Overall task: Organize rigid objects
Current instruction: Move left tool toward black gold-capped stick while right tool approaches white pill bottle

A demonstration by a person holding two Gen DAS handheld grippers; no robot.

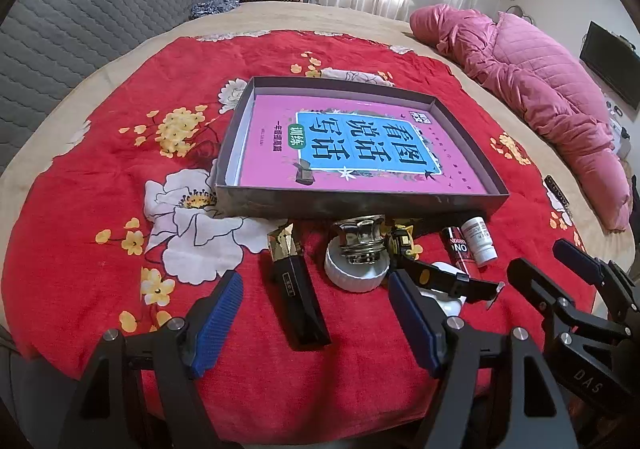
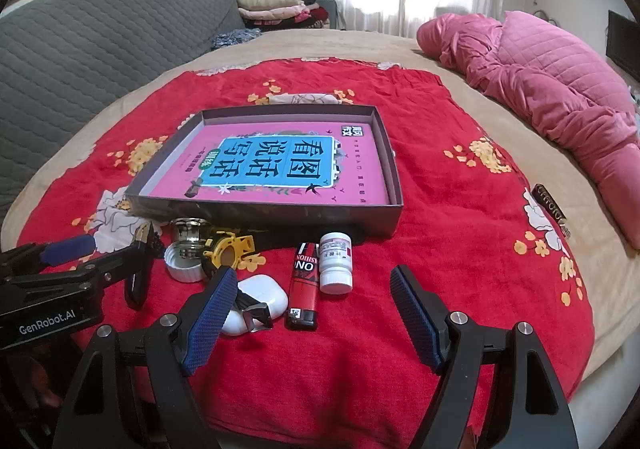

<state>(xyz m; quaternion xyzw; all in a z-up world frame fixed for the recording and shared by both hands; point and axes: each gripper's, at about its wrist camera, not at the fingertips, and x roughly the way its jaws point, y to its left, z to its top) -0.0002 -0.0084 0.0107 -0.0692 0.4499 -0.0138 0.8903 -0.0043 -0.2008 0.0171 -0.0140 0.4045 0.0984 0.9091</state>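
Observation:
A shallow grey box (image 1: 360, 205) (image 2: 256, 209) with a pink book lying inside sits on the red floral cloth. In front of it lie a black and gold lipstick (image 1: 298, 297), a glass knob on a white lid (image 1: 358, 257) (image 2: 186, 253), a yellow tape measure (image 2: 228, 249), a white earbud case (image 2: 260, 303), a red and black lighter (image 2: 304, 289) (image 1: 458, 251) and a white pill bottle (image 2: 336, 263) (image 1: 480, 241). My left gripper (image 1: 316, 325) is open, its fingers either side of the lipstick. My right gripper (image 2: 310, 323) is open just short of the lighter.
A crumpled pink quilt (image 2: 560, 89) lies on the right of the bed. A grey padded headboard (image 1: 80, 21) rises at the left with folded clothes (image 2: 276, 9) behind. A small dark item (image 2: 550, 201) lies at the cloth's right edge.

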